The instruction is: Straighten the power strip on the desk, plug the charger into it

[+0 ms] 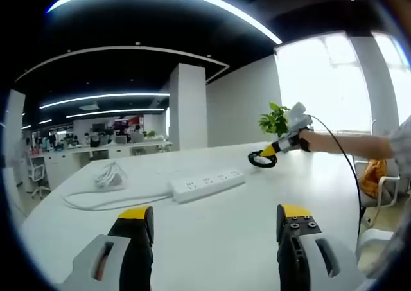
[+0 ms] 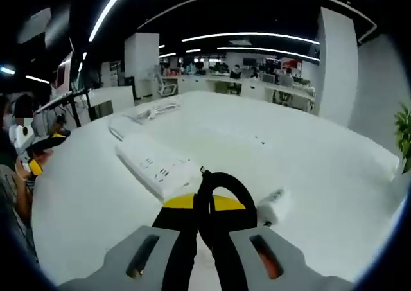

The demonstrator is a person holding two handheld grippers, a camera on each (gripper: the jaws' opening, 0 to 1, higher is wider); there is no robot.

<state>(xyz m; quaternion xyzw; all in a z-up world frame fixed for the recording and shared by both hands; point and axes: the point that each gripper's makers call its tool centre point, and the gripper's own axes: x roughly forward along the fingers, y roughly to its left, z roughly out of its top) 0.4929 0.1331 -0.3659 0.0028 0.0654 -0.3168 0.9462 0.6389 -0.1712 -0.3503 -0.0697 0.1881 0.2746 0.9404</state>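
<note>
A: Status?

B: Left gripper (image 1: pixel 215 230) is wide apart, holding nothing, low over the desk (image 1: pixel 212 252). Right gripper (image 2: pixel 205 204) is clamped on a black cable loop (image 2: pixel 221 191); the charger (image 2: pixel 273 206), white, hangs from it just beside the jaws and looks to be resting on the desk.

A: Power strip?

B: Power strip (image 1: pixel 207 184) lies mid-desk ahead of the left gripper, angled across it. Its white cord (image 1: pixel 109 198) runs off to a loose bundle (image 1: pixel 109 174) at the far side. In the right gripper view it sits just beyond the jaws (image 2: pixel 157 167).

A: Risks?

B: The grip is on the cable, not the charger body, so the plug can swing and miss the sockets. I can't tell which way the prongs face. An unpinned strip will likely slide under insertion force. The cord bundle may drag it back crooked.

A: Containers?

B: None on the desk. There's a potted plant (image 1: pixel 275 119) at the far edge, but the pot isn't visible.
</note>
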